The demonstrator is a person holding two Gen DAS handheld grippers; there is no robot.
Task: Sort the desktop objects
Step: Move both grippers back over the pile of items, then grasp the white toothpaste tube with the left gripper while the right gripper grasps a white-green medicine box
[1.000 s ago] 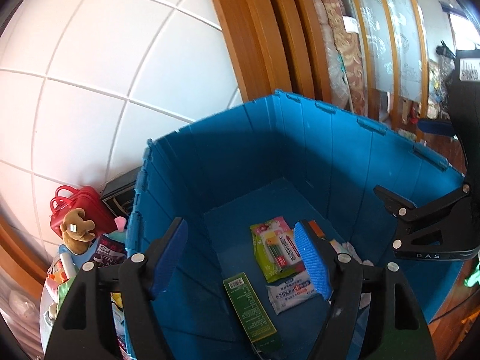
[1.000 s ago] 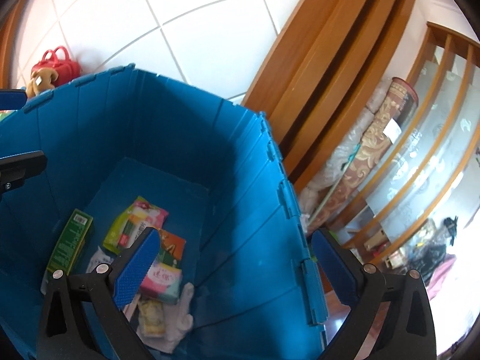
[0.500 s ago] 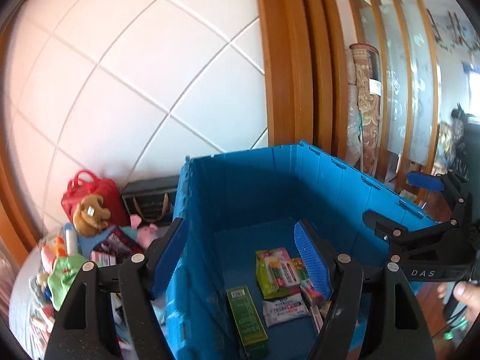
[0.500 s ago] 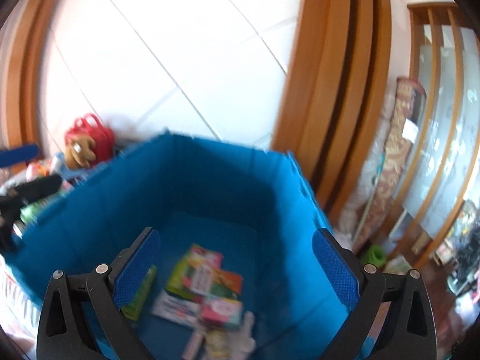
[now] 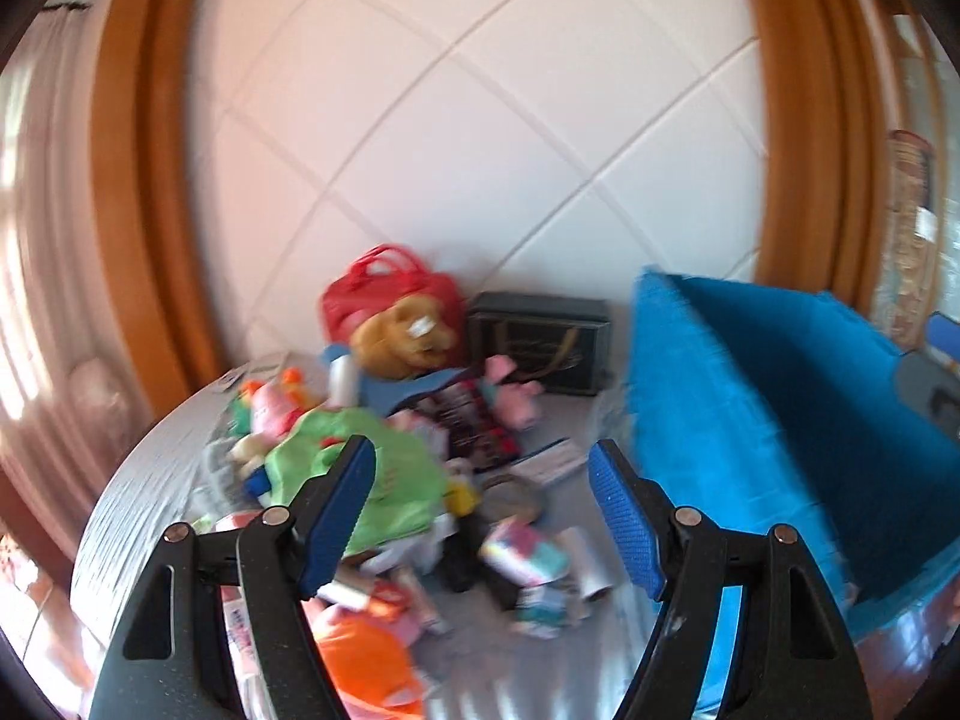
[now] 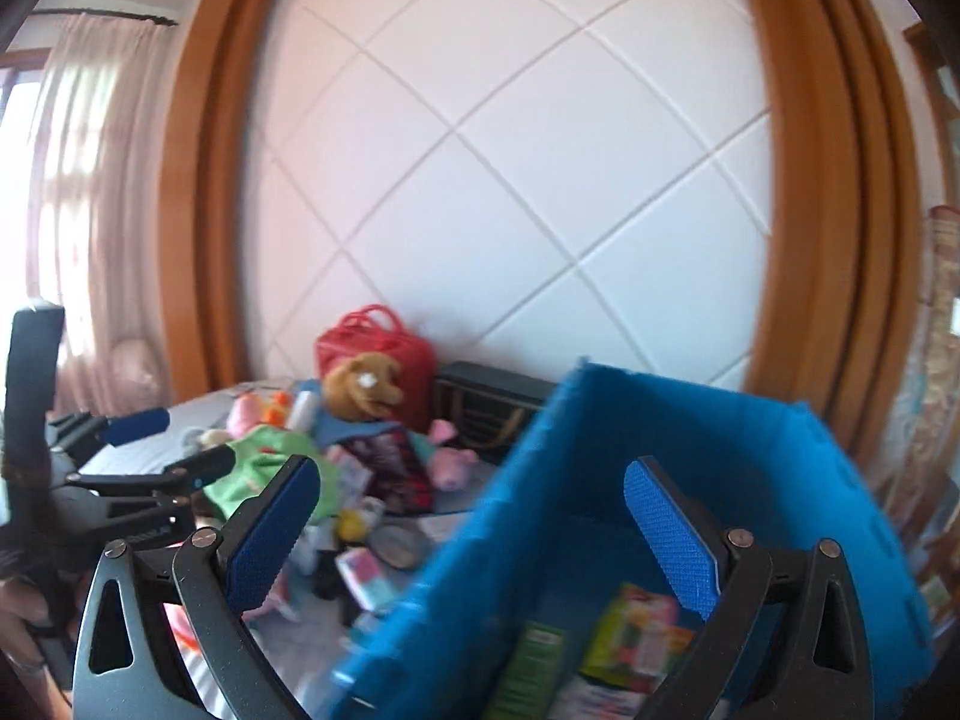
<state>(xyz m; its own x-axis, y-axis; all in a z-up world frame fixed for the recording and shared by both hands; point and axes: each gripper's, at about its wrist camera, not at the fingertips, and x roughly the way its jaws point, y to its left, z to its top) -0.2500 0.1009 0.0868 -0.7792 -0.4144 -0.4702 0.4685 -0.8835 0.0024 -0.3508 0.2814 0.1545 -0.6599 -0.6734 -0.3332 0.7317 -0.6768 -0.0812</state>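
A heap of small objects covers the grey table (image 5: 156,480): a green cloth toy (image 5: 396,480), a brown plush bear (image 5: 402,336), a pink plush pig (image 5: 510,396), an orange item (image 5: 366,660) and several small packets (image 5: 528,558). My left gripper (image 5: 480,504) hangs open and empty above the heap. It also shows at the left of the right wrist view as the left gripper (image 6: 162,444), held by a hand (image 6: 24,606). The blue crate (image 6: 690,456) stands at the right and holds a green box (image 6: 531,666) and colourful packets (image 6: 642,636). My right gripper (image 6: 474,531) is open and empty over the crate's near-left wall.
A red bag (image 5: 390,294) and a dark box with gold handles (image 5: 540,348) stand against the white tiled wall behind the heap. Wooden frames flank the wall. A curtain (image 6: 78,210) hangs at the far left. Everything is motion-blurred.
Both views swung left, away from the crate's inside toward the heap on the table. The crate slid to the right side of the left wrist view. Both grippers stayed open.
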